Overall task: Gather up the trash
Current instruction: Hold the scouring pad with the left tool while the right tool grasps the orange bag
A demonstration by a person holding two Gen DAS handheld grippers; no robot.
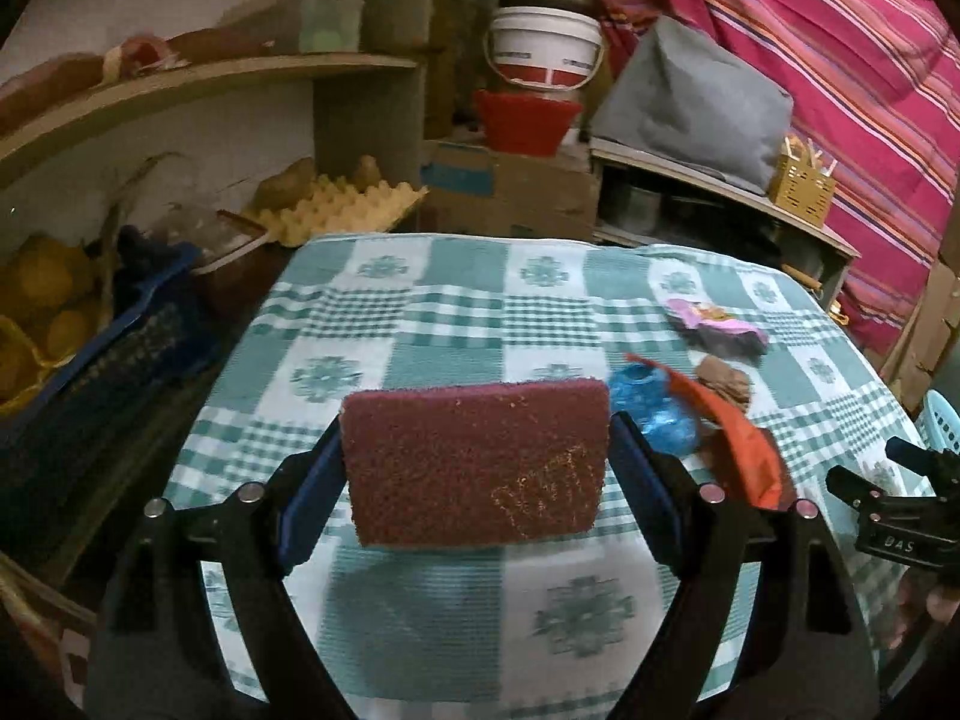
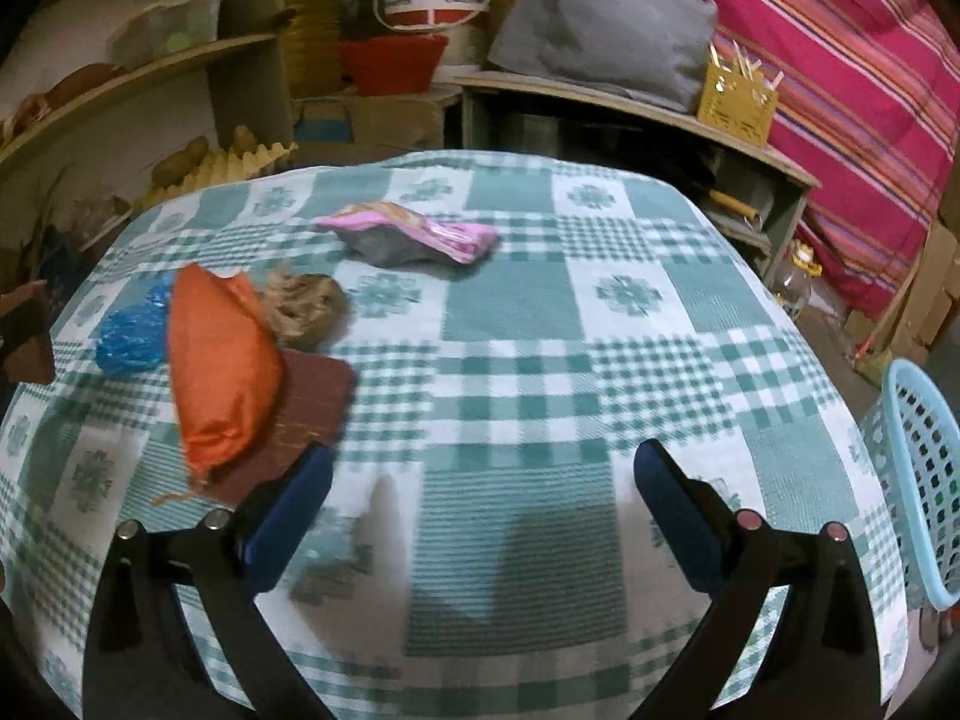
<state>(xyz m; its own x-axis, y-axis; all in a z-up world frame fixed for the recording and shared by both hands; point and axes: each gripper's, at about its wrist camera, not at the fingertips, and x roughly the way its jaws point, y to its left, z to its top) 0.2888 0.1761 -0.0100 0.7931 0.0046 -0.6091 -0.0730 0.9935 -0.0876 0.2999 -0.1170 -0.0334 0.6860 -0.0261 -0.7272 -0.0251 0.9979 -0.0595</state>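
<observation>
1. My left gripper (image 1: 474,468) has one maroon scouring pad (image 1: 474,462) clamped between its blue pads, lifted clear above the checked tablecloth (image 1: 420,324).
2. My right gripper (image 2: 480,516) hangs over bare cloth with jaws spread wide, nothing between them.
3. On the table I count five loose pieces: one blue crumpled plastic (image 2: 129,336), one orange bag (image 2: 219,369), one brown flat pad (image 2: 315,399) under that bag, one tan crumpled wad (image 2: 306,309), one pink wrapper (image 2: 414,234).
4. Four of them cluster, touching, on the left in the right wrist view; the pink wrapper lies apart, farther back.
5. One light-blue mesh basket (image 2: 918,480) stands just off the table's right edge.
6. Behind it all: one white bucket (image 1: 543,48) and one egg tray (image 1: 342,204).
</observation>
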